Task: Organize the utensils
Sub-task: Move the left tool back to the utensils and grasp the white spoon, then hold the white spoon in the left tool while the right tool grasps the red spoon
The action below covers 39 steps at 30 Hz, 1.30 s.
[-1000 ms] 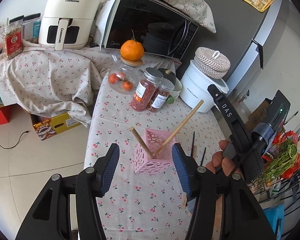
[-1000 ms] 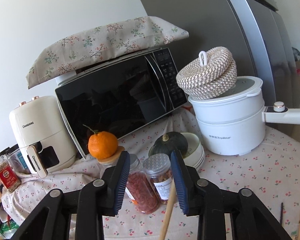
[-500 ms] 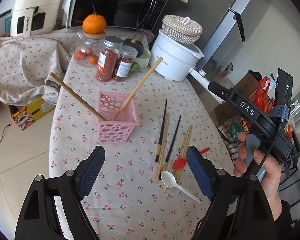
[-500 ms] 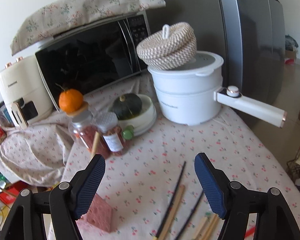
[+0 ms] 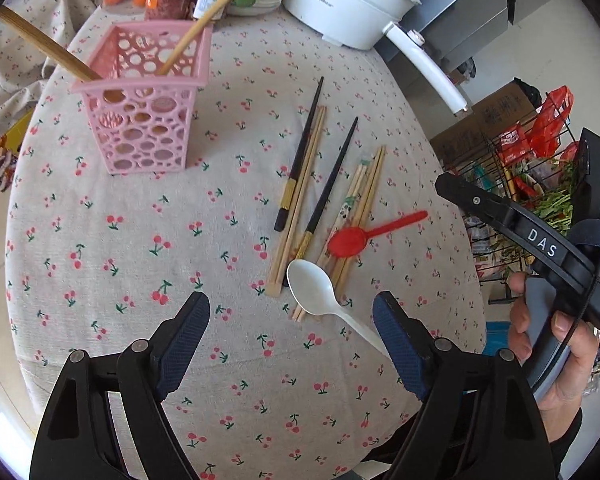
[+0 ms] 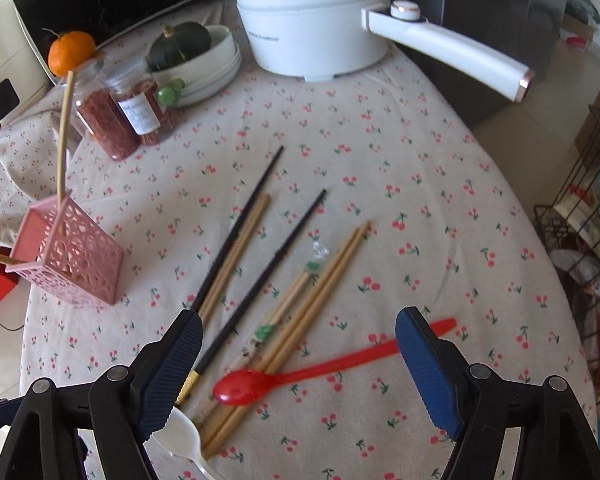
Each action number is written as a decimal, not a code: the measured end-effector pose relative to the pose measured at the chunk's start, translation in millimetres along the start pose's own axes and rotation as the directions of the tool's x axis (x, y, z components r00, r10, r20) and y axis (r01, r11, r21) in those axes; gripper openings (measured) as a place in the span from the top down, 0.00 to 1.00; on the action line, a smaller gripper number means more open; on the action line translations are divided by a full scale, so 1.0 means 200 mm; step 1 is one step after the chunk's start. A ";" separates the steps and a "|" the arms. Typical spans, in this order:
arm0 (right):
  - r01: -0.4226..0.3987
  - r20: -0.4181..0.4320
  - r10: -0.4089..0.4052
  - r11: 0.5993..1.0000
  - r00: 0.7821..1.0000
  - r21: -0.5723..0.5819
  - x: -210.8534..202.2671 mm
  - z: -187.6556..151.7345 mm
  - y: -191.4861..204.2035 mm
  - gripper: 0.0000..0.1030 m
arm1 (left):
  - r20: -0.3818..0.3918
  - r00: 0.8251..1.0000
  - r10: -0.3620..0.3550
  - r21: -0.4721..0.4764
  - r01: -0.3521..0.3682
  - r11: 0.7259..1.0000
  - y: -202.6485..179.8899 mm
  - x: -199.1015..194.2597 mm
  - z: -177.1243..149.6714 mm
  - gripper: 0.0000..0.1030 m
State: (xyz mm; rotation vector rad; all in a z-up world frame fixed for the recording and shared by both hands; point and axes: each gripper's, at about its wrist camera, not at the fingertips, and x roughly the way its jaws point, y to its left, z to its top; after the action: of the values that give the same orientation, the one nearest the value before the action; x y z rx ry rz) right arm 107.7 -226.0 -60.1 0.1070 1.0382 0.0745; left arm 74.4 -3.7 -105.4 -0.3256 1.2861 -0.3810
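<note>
A pink perforated basket (image 5: 148, 100) stands on the cherry-print tablecloth with two wooden chopsticks (image 5: 216, 8) leaning in it; it also shows in the right wrist view (image 6: 70, 256). Loose utensils lie to its right: black chopsticks (image 5: 300, 152), several wooden chopsticks (image 5: 360, 208), a red spoon (image 5: 348, 240) and a white spoon (image 5: 316, 288). My left gripper (image 5: 292, 344) is open and empty just above the white spoon. My right gripper (image 6: 300, 372) is open and empty over the red spoon (image 6: 300, 372) and the wooden chopsticks (image 6: 320, 288).
A white electric pot (image 6: 312, 20) with a long handle (image 6: 448, 52) stands at the back. Two spice jars (image 6: 120, 116), a bowl with a squash (image 6: 188, 56) and an orange (image 6: 71, 52) sit behind the basket. A wire rack (image 5: 512, 184) stands off the table's right edge.
Both grippers have tilted down and moved away from the basket to above the loose utensils. Both jaws have opened wider. The right gripper let go of the chopstick now in the basket.
</note>
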 end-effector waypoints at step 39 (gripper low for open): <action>0.060 -0.165 -0.108 0.960 0.980 -0.272 0.20 -0.13 -0.01 0.19 | 0.238 0.968 0.085 0.182 -0.130 0.975 -0.14 -0.17 0.03 0.98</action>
State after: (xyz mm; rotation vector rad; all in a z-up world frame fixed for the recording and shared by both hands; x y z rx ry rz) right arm 105.6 -222.3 -106.8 -0.1921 1.2015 0.1476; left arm 69.5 -13.0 -63.0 -0.1266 1.0255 -0.3634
